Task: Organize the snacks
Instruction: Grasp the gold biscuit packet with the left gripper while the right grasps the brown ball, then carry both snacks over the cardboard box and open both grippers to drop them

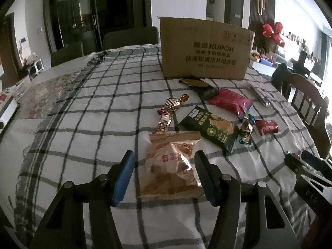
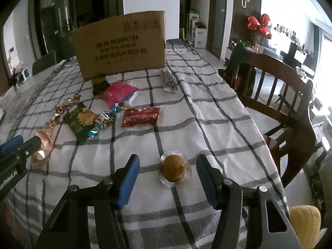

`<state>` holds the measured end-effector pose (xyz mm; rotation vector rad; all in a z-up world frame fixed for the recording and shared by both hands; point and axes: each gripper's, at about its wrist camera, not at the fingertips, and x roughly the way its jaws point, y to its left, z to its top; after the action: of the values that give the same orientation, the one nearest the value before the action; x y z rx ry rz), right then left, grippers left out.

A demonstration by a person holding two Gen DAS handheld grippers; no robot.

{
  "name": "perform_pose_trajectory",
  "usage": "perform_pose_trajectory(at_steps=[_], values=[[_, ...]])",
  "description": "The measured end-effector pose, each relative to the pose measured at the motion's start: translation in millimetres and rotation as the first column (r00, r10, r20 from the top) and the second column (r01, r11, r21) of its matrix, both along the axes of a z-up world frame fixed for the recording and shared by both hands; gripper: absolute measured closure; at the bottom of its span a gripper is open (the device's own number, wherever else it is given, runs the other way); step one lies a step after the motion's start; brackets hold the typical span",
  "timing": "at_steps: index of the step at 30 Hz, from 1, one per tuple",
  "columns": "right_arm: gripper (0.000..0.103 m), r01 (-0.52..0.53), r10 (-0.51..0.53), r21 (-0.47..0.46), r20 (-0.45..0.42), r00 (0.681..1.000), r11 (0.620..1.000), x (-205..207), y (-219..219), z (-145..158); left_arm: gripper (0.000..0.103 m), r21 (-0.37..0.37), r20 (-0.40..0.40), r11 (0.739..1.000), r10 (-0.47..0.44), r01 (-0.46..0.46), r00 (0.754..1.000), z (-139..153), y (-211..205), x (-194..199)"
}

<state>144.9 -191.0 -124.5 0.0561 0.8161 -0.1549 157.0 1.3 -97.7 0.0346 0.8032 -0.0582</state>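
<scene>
My left gripper (image 1: 165, 157) is open, one jaw on each side of a tan snack packet (image 1: 171, 164) lying on the checked tablecloth (image 1: 83, 124). My right gripper (image 2: 168, 161) is open around a round golden pastry in clear wrap (image 2: 173, 170). Farther off lie a green cracker bag (image 1: 211, 129), a pink bag (image 1: 230, 101), a small red packet (image 1: 266, 127), foil candies (image 1: 169, 112) and a dark packet (image 1: 199, 85). A cardboard box (image 1: 205, 49) stands at the back. The red packet (image 2: 141, 116) and green bag (image 2: 82, 120) show in the right wrist view too.
A wooden chair (image 2: 280, 95) stands at the table's right edge. A clear wrapped stick packet (image 2: 169, 81) lies near the box. A white basket (image 1: 20, 87) sits at the far left. A yellow cushion (image 2: 304, 222) is at the lower right.
</scene>
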Motion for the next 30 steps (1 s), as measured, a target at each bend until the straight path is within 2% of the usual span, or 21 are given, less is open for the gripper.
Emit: perform_pose_trajectory(at_steps=[3, 6, 10, 16, 24, 30], values=[[0.051, 0.011, -0.011, -0.006, -0.006, 1.0, 1.0, 2, -1, -1, 0.047, -0.011, -0.014, 1.0, 0.002, -0.002, 1.0, -5, -1, 7], [0.06, 0.011, -0.011, -0.012, -0.019, 1.0, 1.0, 5, -1, -3, 0.047, -0.027, -0.031, 1.0, 0.006, -0.007, 0.999, -8, 0, 11], [0.064, 0.009, -0.009, -0.017, -0.029, 1.0, 1.0, 7, 0, -6, 0.051, -0.035, -0.049, 0.999, 0.006, -0.008, 0.999, -12, 0, 15], [0.075, 0.001, -0.002, -0.012, -0.031, 1.0, 1.0, 6, -1, -5, 0.057, -0.032, -0.05, 0.999, 0.007, -0.009, 0.999, -12, 0, 14], [0.075, -0.023, 0.023, 0.004, -0.008, 1.0, 1.0, 2, 0, 2, 0.058, -0.009, -0.012, 1.0, -0.001, 0.001, 1.0, 4, -2, 3], [0.075, -0.066, 0.065, 0.019, 0.049, 0.997, 0.998, -5, 2, 21, 0.059, -0.01, -0.001, 0.999, -0.038, 0.038, 0.999, 22, -8, -7]])
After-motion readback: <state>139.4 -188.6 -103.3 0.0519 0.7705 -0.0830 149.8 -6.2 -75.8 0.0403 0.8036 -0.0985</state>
